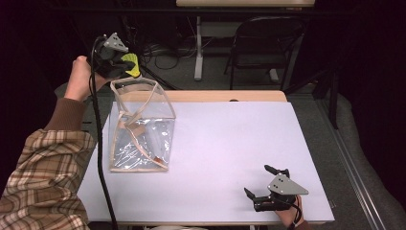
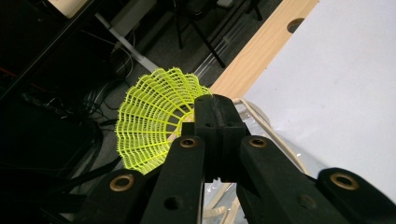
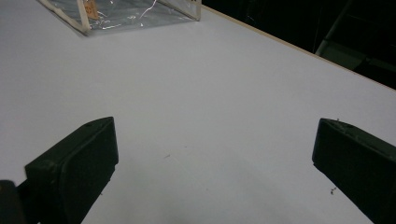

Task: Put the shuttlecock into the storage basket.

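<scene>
**Shuttlecock held above the clear bag**

While the right gripper [image 1: 261,184] rests low on the near right part of the table [image 1: 230,143], its jaws spread wide with nothing between them, the left gripper [image 1: 125,67] hangs raised at the far left corner, pinched tight on a yellow shuttlecock [image 1: 131,64]. In the left gripper view the two black jaws meet closely, and the shuttlecock's [image 2: 152,119] mesh skirt fans out to the left of them, its open end turned away from the jaws; the part between the pads is hidden.

The shuttlecock sits just above the far rim of a clear bag [image 1: 141,129] that stands on the left side of the table. The bag has tan edging and a tan strap draped inside; its mouth is open and faces up towards the gripper. Whether the shuttlecock touches the rim cannot be told from the high view. In the left gripper view the bag's rim [image 2: 254,109] shows just behind and below the jaws.

The person's left hand [image 1: 84,74] grips the left gripper from the left, with a brown cuff and a plaid sleeve [image 1: 45,177] behind it. In the right gripper view the bag [image 3: 126,14] lies well apart from the wide jaws, at the top left, across bare white tabletop [image 3: 210,116].
</scene>
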A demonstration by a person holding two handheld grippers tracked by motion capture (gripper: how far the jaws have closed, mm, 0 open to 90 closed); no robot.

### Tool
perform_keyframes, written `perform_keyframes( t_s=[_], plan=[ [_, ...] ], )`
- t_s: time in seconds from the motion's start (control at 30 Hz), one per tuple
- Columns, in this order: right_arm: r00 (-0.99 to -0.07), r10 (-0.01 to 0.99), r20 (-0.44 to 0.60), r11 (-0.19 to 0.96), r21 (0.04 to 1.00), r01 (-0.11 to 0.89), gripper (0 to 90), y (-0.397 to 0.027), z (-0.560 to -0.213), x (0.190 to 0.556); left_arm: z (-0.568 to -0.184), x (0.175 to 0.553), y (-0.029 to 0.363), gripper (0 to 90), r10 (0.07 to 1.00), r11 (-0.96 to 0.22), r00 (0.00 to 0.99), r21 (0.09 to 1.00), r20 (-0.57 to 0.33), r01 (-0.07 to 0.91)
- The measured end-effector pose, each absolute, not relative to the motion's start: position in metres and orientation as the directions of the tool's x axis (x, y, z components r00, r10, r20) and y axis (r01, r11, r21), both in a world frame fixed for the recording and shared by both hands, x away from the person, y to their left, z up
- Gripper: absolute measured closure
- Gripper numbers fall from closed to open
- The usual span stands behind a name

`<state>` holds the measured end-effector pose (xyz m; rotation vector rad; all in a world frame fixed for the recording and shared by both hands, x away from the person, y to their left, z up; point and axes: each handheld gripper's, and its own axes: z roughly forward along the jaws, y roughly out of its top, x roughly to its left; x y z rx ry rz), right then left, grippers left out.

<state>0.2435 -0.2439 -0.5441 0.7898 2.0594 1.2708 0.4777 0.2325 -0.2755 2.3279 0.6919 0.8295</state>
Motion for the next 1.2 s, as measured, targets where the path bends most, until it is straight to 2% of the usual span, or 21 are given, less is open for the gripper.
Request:
perform_keyframes(
  t_s=[1.2],
  plan=[
    [-0.652, 0.739, -0.172, 0.37, 0.912, 0.179, 0.0, -0.244, -0.545, 0.244, -0.303, 0.484, 0.234, 90.0, 0.627, -0.703, 0.698, 0.638, 0.347, 0.314]
  ],
)
